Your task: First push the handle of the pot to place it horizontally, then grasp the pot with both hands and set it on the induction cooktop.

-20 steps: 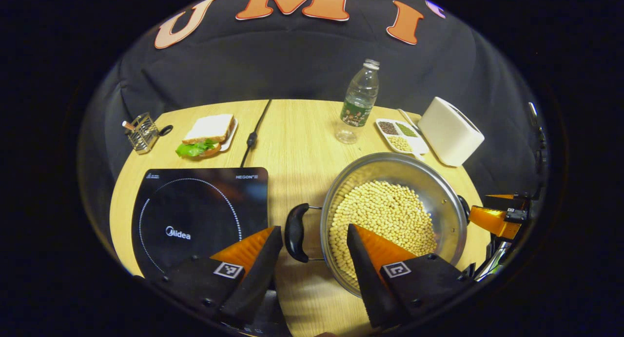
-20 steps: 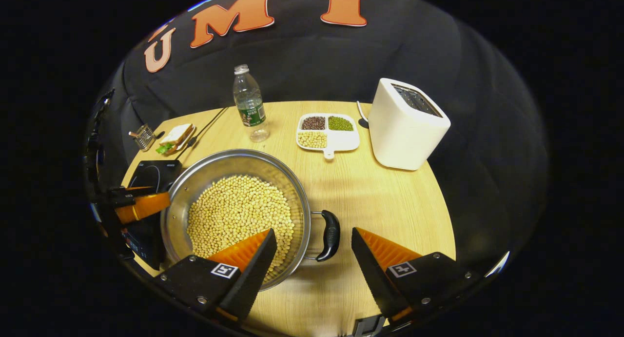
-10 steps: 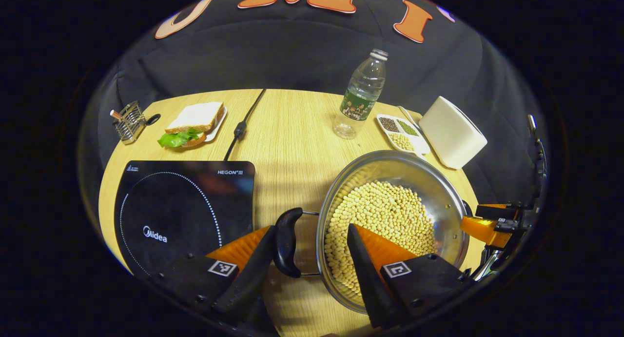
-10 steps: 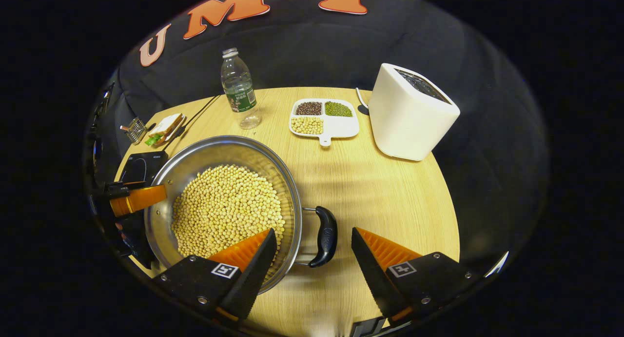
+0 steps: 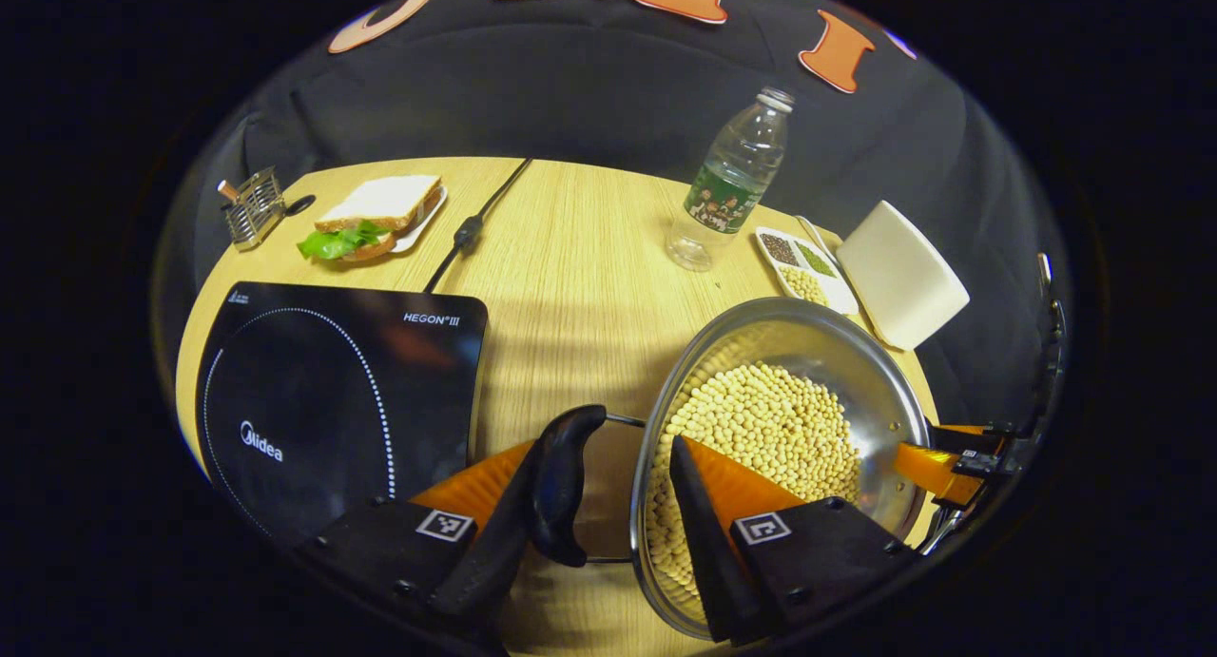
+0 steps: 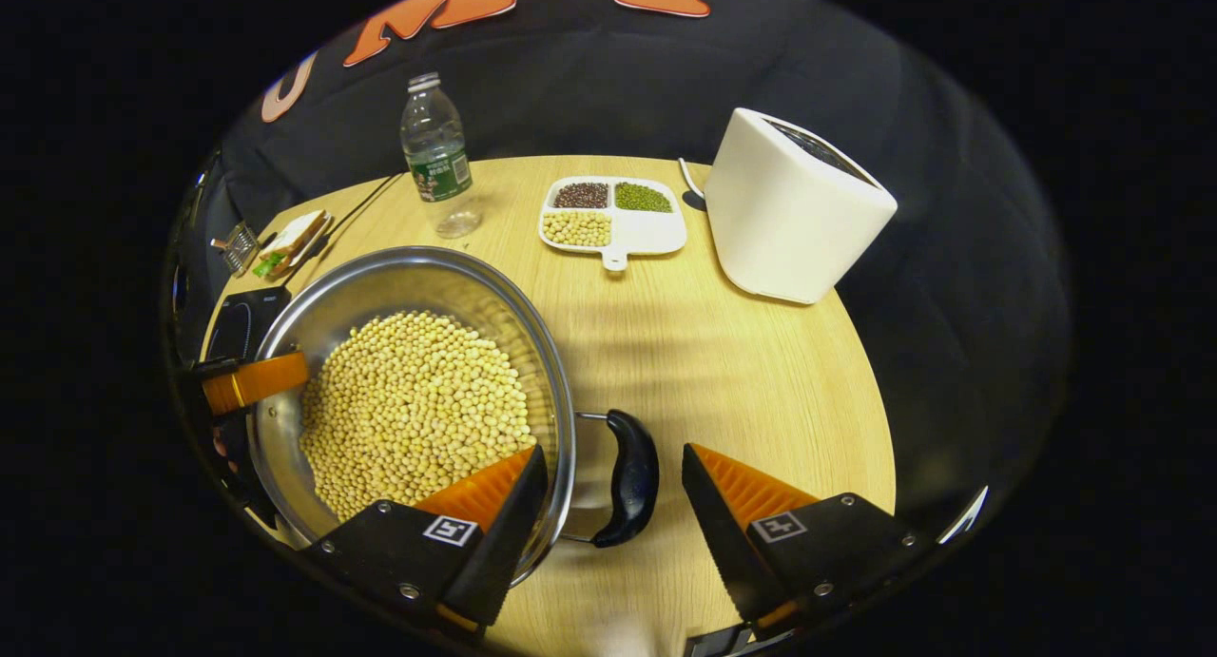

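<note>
Moved in since a second ago: left gripper (image 5: 599, 491) and right gripper (image 6: 613, 486), fingers apart, straddling the soybean pot (image 6: 314, 305) handles. Best clamped simultaneously, level.

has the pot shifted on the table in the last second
Cannot tell. In the right gripper view the pot sits lower and nearer against the bean tray than before, but the tray and toaster shifted too, so the camera advanced.

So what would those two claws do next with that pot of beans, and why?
Probably close both. The left gripper and right gripper each stand open astride a black handle of the pot, which sits off the cooktop.
</note>
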### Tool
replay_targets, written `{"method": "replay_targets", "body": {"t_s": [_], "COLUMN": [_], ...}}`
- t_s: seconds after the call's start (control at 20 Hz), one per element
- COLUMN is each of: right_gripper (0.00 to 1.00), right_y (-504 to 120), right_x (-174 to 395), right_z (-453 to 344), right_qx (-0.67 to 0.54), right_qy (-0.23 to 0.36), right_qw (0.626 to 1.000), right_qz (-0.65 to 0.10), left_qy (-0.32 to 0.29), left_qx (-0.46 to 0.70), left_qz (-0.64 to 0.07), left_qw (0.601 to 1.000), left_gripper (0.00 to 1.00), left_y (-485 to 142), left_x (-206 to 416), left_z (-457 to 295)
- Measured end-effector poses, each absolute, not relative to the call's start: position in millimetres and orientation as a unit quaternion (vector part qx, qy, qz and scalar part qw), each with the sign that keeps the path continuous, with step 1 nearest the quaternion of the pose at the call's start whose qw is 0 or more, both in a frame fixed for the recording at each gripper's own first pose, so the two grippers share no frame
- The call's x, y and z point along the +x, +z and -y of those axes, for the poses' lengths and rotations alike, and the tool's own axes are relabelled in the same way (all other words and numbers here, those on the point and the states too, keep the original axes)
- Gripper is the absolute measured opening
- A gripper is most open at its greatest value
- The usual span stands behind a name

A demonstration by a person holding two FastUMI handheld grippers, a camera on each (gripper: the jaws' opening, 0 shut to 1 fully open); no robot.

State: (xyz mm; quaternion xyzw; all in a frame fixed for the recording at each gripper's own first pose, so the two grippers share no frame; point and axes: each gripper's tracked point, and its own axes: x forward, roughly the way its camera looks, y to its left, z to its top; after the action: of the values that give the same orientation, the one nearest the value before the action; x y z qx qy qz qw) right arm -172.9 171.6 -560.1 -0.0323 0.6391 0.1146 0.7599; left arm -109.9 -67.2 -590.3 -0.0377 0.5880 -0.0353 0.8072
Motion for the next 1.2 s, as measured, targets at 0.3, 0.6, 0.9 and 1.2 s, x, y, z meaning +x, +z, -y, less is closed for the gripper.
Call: {"method": "replay_targets", "body": {"t_s": [0.3, 0.6, 0.9, 1.2], "right_gripper": [0.76, 0.63, 0.58, 0.57], "right_y": [-575, -574, -565, -578], "right_x": [-178, -185, -173, -175], "right_z": [-183, -184, -178, -183], "right_qx": [-0.005, 0.037, 0.041, 0.034], "right_qy": [0.093, 0.09, 0.102, 0.125], "right_qw": [0.755, 0.732, 0.761, 0.783], "right_qz": [-0.649, -0.674, -0.639, -0.609], "left_qy": [-0.027, -0.024, -0.017, 0.004], "left_qx": [-0.015, 0.02, 0.04, 0.057], "left_qz": [-0.575, -0.58, -0.538, -0.495], "left_qw": [0.817, 0.814, 0.842, 0.867], "left_gripper": [0.79, 0.75, 0.74, 0.73], "left_y": [-596, -591, -545, -492], "left_x": [-107, -117, -105, -91], "left_z": [63, 60, 43, 7]}}
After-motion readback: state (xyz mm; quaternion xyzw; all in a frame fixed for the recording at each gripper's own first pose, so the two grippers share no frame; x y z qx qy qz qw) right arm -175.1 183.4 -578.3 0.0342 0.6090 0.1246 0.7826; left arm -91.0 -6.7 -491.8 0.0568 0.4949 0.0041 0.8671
